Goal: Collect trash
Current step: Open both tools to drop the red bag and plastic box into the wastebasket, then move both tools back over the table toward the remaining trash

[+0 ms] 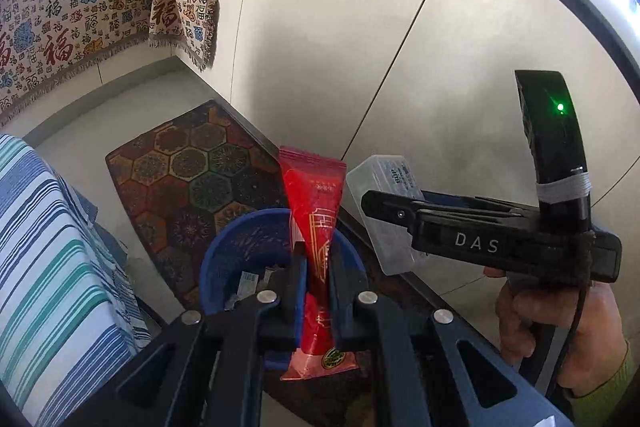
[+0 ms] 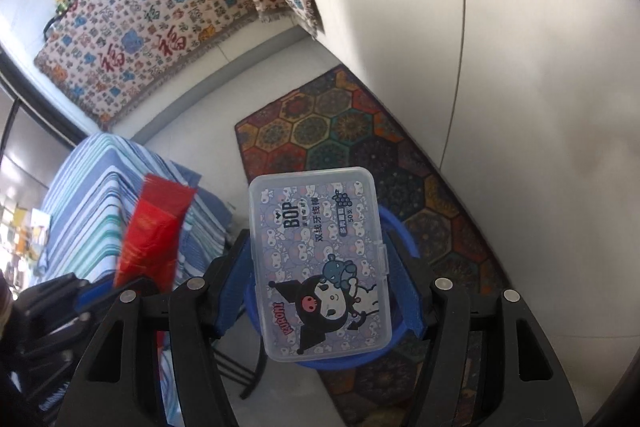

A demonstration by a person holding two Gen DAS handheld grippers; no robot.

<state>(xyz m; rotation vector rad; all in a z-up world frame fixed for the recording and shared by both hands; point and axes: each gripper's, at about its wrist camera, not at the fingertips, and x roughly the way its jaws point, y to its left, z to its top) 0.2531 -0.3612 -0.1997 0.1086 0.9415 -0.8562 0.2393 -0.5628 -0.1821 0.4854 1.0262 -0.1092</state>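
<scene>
My left gripper (image 1: pixel 318 263) is shut on a red snack wrapper (image 1: pixel 314 211) and holds it upright above a blue bin (image 1: pixel 224 251) with scraps inside. My right gripper (image 2: pixel 320 267) is shut on a clear plastic floss-pick box (image 2: pixel 320 259) with a cartoon label, held over the same blue bin (image 2: pixel 404 231). In the left wrist view the right gripper (image 1: pixel 372 205) and its box (image 1: pixel 384 183) sit just right of the wrapper. In the right wrist view the red wrapper (image 2: pixel 152 231) and the left gripper (image 2: pixel 120 287) show at the left.
A hexagon-patterned rug (image 1: pixel 192 167) lies on the pale tiled floor (image 1: pixel 360 27) under the bin. A blue-striped cloth (image 1: pixel 48 259) covers furniture at the left. A patterned throw (image 2: pixel 160 19) covers a sofa farther back.
</scene>
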